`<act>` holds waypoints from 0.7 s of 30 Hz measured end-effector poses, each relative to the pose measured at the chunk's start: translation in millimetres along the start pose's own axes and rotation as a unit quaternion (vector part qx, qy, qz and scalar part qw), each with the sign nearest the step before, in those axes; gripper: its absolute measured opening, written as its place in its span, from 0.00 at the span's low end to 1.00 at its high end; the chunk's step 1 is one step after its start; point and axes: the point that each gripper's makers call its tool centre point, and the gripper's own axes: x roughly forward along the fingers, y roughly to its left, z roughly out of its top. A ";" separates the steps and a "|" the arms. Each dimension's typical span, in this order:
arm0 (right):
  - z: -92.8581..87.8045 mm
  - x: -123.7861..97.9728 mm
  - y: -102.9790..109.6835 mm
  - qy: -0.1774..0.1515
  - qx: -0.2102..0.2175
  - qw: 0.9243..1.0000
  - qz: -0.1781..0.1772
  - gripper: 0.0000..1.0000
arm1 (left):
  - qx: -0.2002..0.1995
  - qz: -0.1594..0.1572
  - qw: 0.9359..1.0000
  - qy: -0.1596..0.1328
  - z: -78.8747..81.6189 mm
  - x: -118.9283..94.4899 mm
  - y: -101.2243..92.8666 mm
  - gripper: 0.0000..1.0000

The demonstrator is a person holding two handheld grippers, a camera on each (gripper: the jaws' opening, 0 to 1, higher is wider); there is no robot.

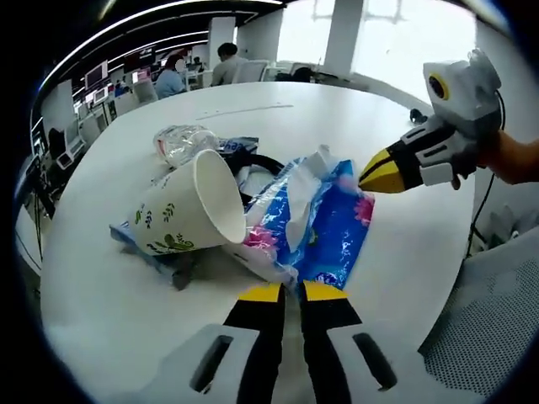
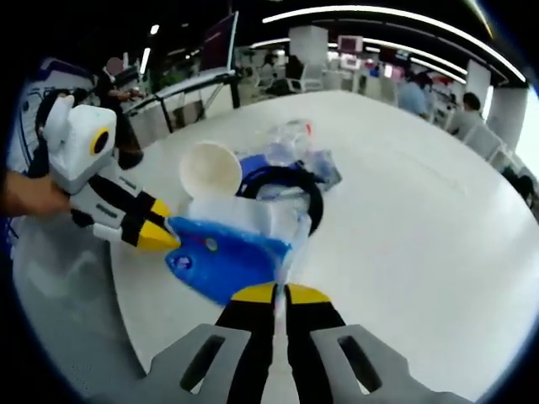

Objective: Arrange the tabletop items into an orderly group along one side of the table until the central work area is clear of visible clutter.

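Observation:
A blue flowered tissue pack (image 1: 328,231) lies in the middle of the white round table (image 1: 354,109), a white tissue poking from its top. My left gripper (image 1: 292,291) is shut on the pack's near end. My right gripper (image 1: 370,178) comes in from the right, its yellow tip on the far corner. In the right gripper view the pack (image 2: 223,261) stretches between my right gripper (image 2: 280,294), shut on its white edge, and my left gripper (image 2: 164,236). A floral paper cup (image 1: 189,210) lies on its side against the pack.
A crumpled clear bottle (image 1: 185,141) and a black cable loop (image 2: 286,181) lie behind the cup (image 2: 210,168). A flat blue item (image 1: 126,236) sits under the cup. A mesh chair (image 1: 488,337) stands at the table's edge. People sit at desks beyond.

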 end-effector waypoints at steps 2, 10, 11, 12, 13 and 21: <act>-0.9 -3.5 1.1 0.000 0.003 1.000 -0.001 0.00 | -0.002 0.000 1.000 0.000 0.5 -1.0 -0.3 0.03; 0.2 -16.5 -1.5 -0.008 0.011 1.000 -0.012 0.00 | 0.007 -0.005 1.000 -0.005 12.4 -4.4 -3.4 0.01; 0.2 -18.8 -2.0 -0.009 0.012 1.000 -0.014 0.00 | 0.011 -0.005 1.000 -0.006 13.9 -4.4 -3.8 0.01; 0.1 -20.3 -2.4 -0.010 0.013 1.000 -0.015 0.00 | 0.015 -0.007 1.000 -0.007 16.0 -4.5 -4.8 0.01; 0.1 -22.9 -2.8 -0.011 0.013 1.000 -0.018 0.00 | 0.016 -0.008 1.000 -0.007 17.3 -4.5 -5.7 0.01; -2.5 -39.0 -7.5 -0.015 0.014 0.999 -0.035 0.00 | 0.039 -0.025 0.999 -0.009 28.4 -1.5 -14.7 0.01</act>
